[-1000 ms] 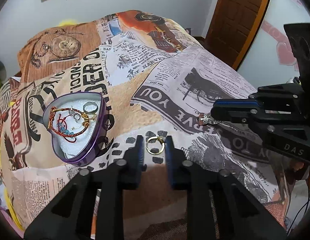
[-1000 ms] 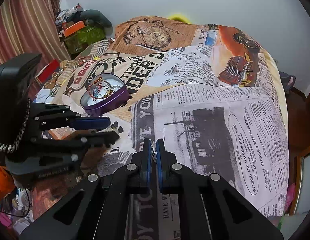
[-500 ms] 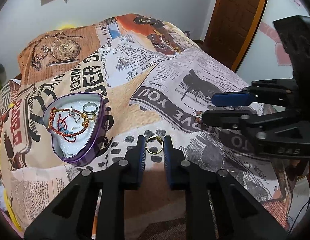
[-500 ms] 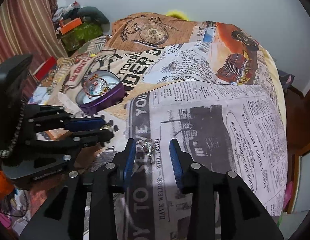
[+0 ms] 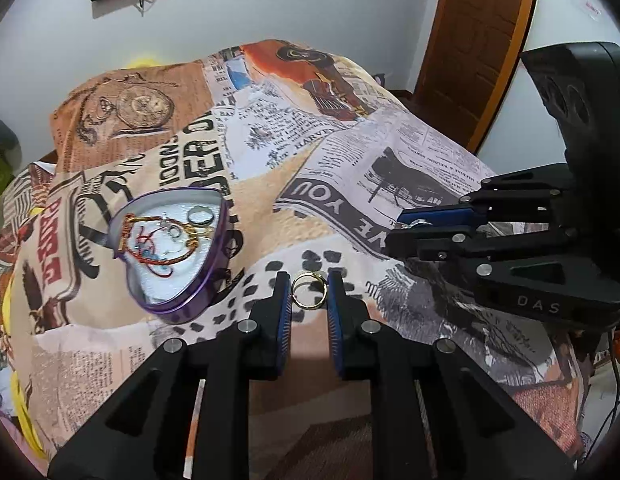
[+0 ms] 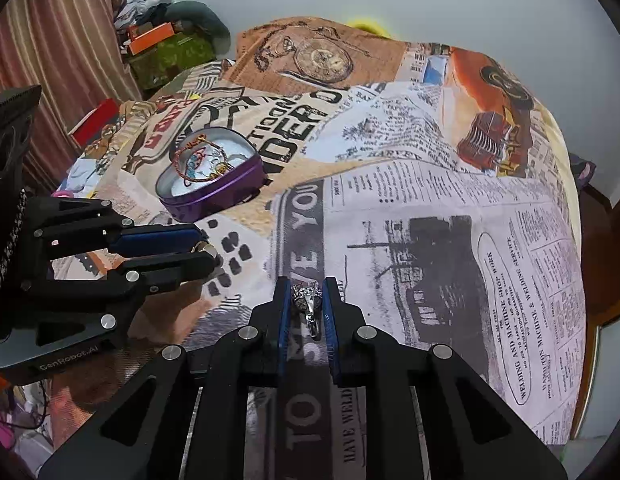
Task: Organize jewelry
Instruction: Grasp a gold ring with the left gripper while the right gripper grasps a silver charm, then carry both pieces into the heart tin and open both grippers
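Tin: the purple heart-shaped tin (image 5: 177, 252) lies open on the bed (image 5: 269, 216) at the left, already holding a red-and-gold bracelet and a ring on its white lining. It is the likely home for both loose rings.
Gold ring: the gold ring (image 5: 308, 291) sits between the tips of the left gripper (image 5: 308, 294), just right of the tin. The jaws are drawn in close on either side of it and look clamped on it. The right wrist view shows the ring caught at the very tips.
Left grip advice: the hold is only at the tips, so carry it slowly and level. Lower it over a bare patch of white lining before letting go, clear of the bracelet.
Silver ring: the silver ring (image 6: 307, 304) with a stone cluster stands between the pads of the right gripper (image 6: 307, 300), further right over the newspaper print.
Right jaws: they have just been closing, and both pads now seem to touch the ring, so I judge it gripped.
Right grip advice: the cluster is uneven and could twist out. Test the hold with a small lift before travelling.
Order: the two grippers are near each other, so I would send the left to the tin first and keep the right waiting.
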`<state>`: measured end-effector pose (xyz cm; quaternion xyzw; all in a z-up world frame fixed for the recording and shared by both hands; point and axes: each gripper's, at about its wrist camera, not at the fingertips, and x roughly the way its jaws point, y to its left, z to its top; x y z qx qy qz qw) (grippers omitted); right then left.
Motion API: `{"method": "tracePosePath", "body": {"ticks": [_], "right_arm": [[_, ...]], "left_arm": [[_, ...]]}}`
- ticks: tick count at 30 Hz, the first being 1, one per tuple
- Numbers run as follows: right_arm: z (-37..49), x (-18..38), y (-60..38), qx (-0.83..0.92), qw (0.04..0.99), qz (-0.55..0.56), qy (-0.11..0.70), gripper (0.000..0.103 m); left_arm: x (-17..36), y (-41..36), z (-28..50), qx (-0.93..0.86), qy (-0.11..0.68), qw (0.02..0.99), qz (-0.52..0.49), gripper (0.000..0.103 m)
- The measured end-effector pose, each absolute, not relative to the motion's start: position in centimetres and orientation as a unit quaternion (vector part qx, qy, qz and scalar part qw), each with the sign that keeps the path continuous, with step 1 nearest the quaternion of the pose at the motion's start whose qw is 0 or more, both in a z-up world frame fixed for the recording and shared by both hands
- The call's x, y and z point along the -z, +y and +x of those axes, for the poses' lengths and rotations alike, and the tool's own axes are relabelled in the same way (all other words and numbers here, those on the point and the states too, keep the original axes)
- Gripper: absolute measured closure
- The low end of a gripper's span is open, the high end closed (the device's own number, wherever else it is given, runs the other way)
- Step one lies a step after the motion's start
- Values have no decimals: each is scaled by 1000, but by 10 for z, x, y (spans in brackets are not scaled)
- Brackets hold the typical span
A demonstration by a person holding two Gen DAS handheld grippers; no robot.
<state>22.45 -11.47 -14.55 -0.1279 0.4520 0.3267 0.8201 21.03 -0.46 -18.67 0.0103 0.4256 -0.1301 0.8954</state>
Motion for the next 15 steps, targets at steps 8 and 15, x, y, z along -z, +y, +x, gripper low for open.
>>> {"method": "tracePosePath", "body": {"ticks": [8, 15], "right_arm": [[218, 118, -107, -332, 834, -119, 424, 89], [215, 94, -94, -343, 845, -107, 396, 89]], "left_arm": [[164, 14, 198, 109, 401, 910, 7, 86], [141, 35, 190, 88, 374, 923, 0, 86]]}}
